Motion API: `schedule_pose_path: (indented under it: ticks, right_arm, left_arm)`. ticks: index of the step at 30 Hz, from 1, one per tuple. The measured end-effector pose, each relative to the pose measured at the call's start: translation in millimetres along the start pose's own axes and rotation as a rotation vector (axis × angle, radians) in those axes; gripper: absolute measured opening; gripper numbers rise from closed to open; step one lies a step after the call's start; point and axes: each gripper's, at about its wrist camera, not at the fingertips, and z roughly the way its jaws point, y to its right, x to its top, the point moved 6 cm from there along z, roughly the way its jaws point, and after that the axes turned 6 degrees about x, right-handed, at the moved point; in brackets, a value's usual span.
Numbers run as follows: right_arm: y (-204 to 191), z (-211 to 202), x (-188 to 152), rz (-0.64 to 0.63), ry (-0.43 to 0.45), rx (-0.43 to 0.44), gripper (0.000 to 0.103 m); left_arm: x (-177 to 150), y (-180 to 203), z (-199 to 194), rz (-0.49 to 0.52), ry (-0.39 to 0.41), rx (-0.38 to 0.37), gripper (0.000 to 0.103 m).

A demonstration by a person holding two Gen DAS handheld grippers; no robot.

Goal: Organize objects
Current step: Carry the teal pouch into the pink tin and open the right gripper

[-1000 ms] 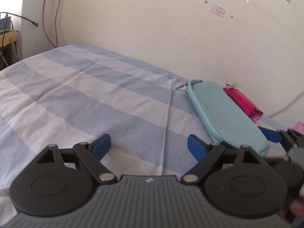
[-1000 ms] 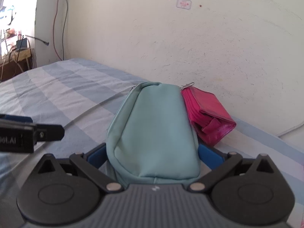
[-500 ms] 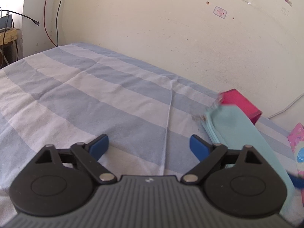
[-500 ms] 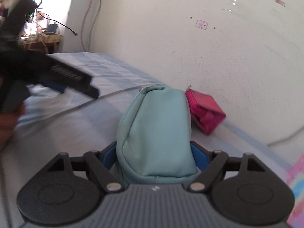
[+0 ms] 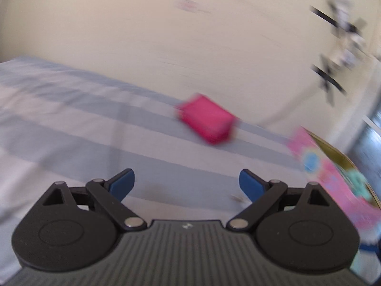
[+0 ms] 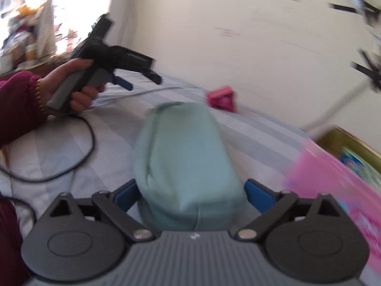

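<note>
My right gripper is shut on a teal zip pouch and holds it lifted above the striped bed. A magenta purse lies on the sheet by the wall; it also shows in the right wrist view, behind the pouch. My left gripper is open and empty, low over the sheet, in front of the purse. In the right wrist view the left gripper is held in a hand at the left. Both views are blurred by motion.
A pink patterned box with an open gold-rimmed interior sits at the right of the bed; it also shows in the right wrist view. A black cable loops on the blue-and-white striped sheet. The cream wall stands behind.
My right gripper has lifted the teal pouch away from the purse and swung right toward the pink box. My left gripper has turned right, staying open; the purse stays by the wall.
</note>
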Motion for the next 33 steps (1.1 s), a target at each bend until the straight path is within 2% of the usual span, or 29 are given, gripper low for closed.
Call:
schedule_pose_path:
  ticks: [2, 4, 8, 10, 12, 15, 18, 20, 24, 27, 30, 33]
  right_arm:
    - [12, -11, -5, 0.072, 0.014, -0.028, 0.103]
    - [20, -15, -9, 0.112, 0.005, -0.035, 0.103]
    - [22, -7, -7, 0.14, -0.012, -0.001, 0.103]
    - [19, 6, -5, 0.163, -0.049, 0.054, 0.102]
    - [9, 17, -1, 0.18, -0.08, 0.09, 0.096]
    - [8, 25, 5, 0.204, -0.067, 0.083, 0.095]
    - [14, 7, 9, 0.228, 0.038, 0.07, 0.093]
    - [20, -11, 15, 0.228, 0.115, 0.029, 0.093]
    - [43, -48, 31, 0.242, 0.264, -0.115, 0.093]
    - [66, -73, 36, 0.269, 0.357, -0.246, 0.094]
    - [94, -81, 33, 0.307, 0.364, -0.361, 0.094]
    - [125, -77, 25, 0.37, 0.345, -0.424, 0.094]
  left_arm:
    - [-8, 24, 0, 0.055, -0.039, -0.076, 0.096]
    - [-19, 48, 1, 0.128, -0.075, -0.121, 0.096]
    - [-39, 75, 13, 0.225, -0.159, -0.117, 0.096]
    - [-46, 88, 11, 0.279, -0.143, -0.108, 0.096]
    - [-50, 98, 10, 0.316, -0.125, -0.075, 0.096]
    - [-39, 97, 7, 0.252, -0.119, -0.08, 0.094]
    - [-10, 114, -4, 0.2, -0.069, -0.154, 0.094]
    - [12, 145, -10, 0.248, -0.016, -0.182, 0.094]
    - [43, 223, -4, 0.388, 0.069, -0.22, 0.094]
    - [53, 278, 22, 0.444, 0.072, -0.27, 0.095]
    - [54, 321, 59, 0.446, 0.033, -0.297, 0.095]
    - [48, 349, 93, 0.44, -0.002, -0.269, 0.095]
